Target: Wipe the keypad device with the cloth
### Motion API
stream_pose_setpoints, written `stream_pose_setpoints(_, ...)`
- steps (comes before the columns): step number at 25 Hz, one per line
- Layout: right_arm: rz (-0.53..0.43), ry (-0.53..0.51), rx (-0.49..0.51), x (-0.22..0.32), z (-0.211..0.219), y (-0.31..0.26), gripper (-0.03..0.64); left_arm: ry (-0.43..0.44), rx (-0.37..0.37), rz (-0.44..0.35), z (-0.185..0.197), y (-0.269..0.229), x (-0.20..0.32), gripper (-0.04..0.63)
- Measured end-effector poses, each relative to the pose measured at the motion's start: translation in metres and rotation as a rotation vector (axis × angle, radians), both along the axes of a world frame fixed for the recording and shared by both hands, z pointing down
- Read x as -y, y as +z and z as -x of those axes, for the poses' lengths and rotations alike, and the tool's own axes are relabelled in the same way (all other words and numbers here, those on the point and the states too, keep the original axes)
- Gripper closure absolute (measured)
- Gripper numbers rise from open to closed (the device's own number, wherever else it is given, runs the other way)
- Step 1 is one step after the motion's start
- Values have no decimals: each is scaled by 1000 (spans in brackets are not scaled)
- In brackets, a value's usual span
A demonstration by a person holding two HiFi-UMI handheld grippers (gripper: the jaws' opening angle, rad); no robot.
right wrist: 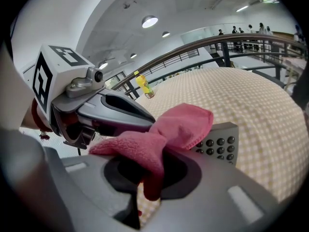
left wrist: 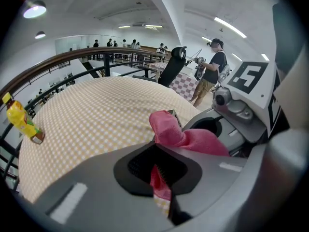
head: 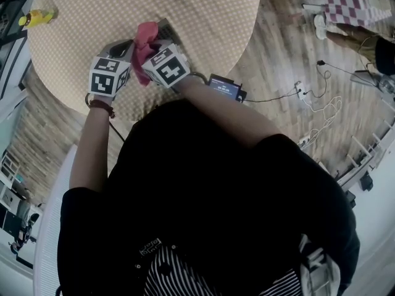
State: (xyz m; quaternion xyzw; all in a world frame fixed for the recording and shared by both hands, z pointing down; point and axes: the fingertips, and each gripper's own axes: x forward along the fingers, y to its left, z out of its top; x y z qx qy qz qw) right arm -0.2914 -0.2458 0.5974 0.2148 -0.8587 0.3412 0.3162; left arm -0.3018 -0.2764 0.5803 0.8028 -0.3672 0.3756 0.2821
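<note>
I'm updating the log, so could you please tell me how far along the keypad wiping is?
Done: the cloth is picked up, pinched in both the left claw and the right claw. In hand: it is bunched over one edge of the keypad device. Left: the wiping itself; most buttons show uncovered.

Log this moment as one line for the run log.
left gripper: shut on cloth | right gripper: shut on cloth | keypad device: on table, partly hidden by cloth
</note>
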Motion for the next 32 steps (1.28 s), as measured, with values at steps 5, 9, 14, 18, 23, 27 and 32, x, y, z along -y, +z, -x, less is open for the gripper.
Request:
stream_pose_setpoints(5,-7,-2,-6,-2,0,6,549,1,8,-1,1,-1,-2,594)
stream_pose_setpoints(9,-1,3,-15,-6,-8,11,549,-3,12,-4,-5,-1,-4,594)
stream_pose_setpoints(14,29,-3,-40,-19,-17,26,549,5,31,-5,-5,0,-5,594)
stream_pose_setpoints(18,55,-13,-60,-26,-25,40,549,52,38,9,-13,3,-10,594)
stream_pose_setpoints(23,94,-22,-93,-33,-32,53,549,69,61,18,-14,10,-22,594)
stream_pose_setpoints(27,108,-18,-106,-35,-35,53,549,17,56,-34,-8,-5,-11,594)
stream_pose_setpoints(32,105,-31,-126,-35,-36,56,549,-11,42,-12,-2,1,-4,594)
